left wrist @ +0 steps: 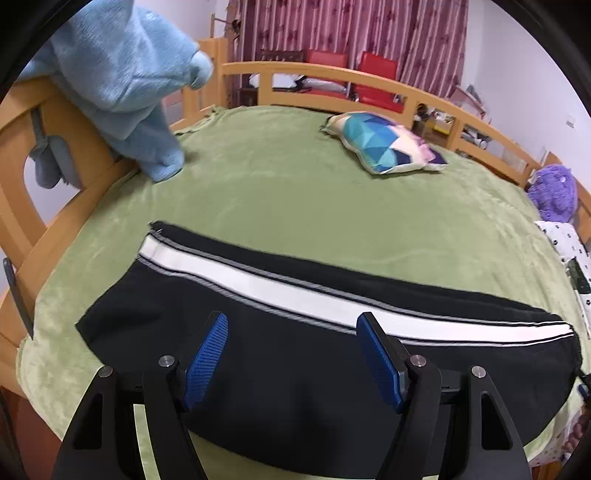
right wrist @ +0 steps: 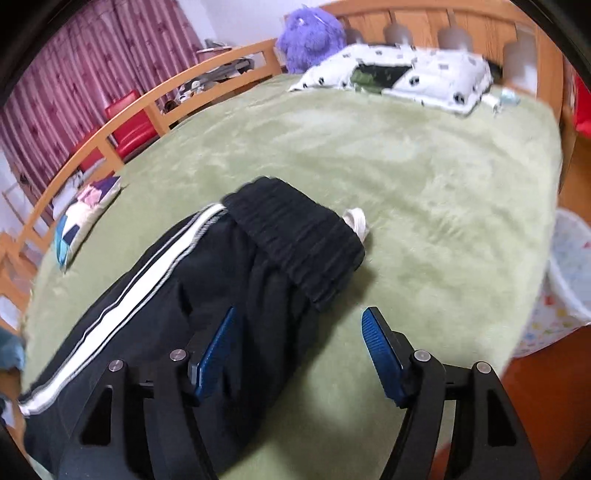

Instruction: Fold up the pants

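Observation:
Black pants (left wrist: 295,354) with a white side stripe (left wrist: 295,291) lie flat on the green blanket (left wrist: 295,192), legs stacked. My left gripper (left wrist: 291,325) is open and empty, hovering over the leg part near the front edge. In the right wrist view the pants (right wrist: 207,295) end in a ribbed black waistband (right wrist: 295,240) with a white drawstring end (right wrist: 356,221). My right gripper (right wrist: 299,321) is open and empty, just above the pants below the waistband; its left finger (right wrist: 216,350) is over the fabric, its right finger (right wrist: 380,354) over the blanket.
A wooden bed rail (left wrist: 332,77) rings the bed. A blue garment (left wrist: 122,74) hangs over the left rail. A patterned cushion (left wrist: 384,144), a purple plush (right wrist: 310,33) and a spotted pillow (right wrist: 399,74) lie further back. A white basket (right wrist: 569,266) stands off the bed's right edge.

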